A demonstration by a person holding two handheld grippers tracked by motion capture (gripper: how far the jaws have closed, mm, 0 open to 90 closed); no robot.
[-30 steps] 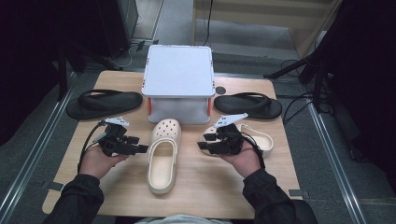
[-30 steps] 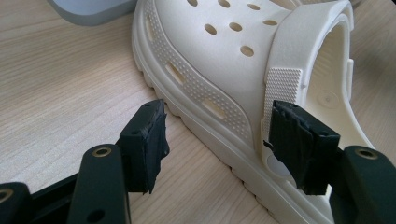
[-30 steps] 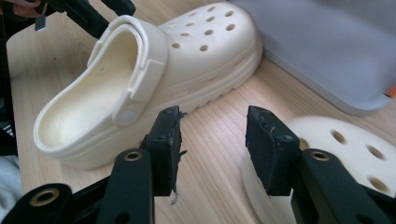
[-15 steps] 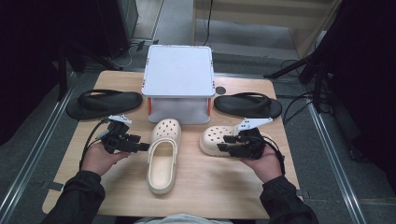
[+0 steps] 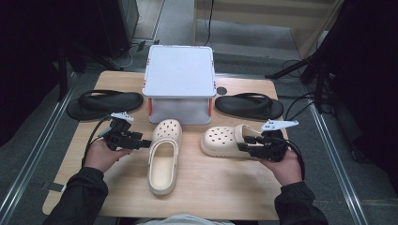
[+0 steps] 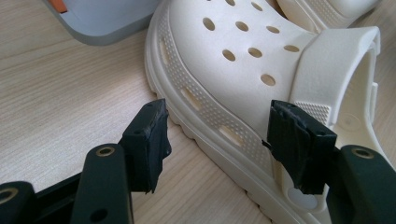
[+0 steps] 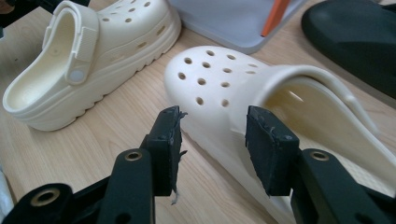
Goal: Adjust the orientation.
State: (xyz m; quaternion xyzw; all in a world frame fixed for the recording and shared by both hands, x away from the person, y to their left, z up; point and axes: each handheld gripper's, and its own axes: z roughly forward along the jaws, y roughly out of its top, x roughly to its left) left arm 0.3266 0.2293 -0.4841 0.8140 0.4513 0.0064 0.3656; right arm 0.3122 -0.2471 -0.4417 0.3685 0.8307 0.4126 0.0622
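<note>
My left tongs [image 5: 144, 142] gape beside the upright clog [image 5: 163, 154] before the box [image 5: 180, 84]; right tongs [image 5: 245, 143] gape around the tipped clog [image 5: 225, 140]. I judge neither clog gripped yet.

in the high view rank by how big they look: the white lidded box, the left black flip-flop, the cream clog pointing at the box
1. White lidded plastic box, clearly largest.
2 and 3. Black flip-flop at left and cream perforated clog: too alike to rank; the clog lies nearer the camera, which may enlarge it.
</note>
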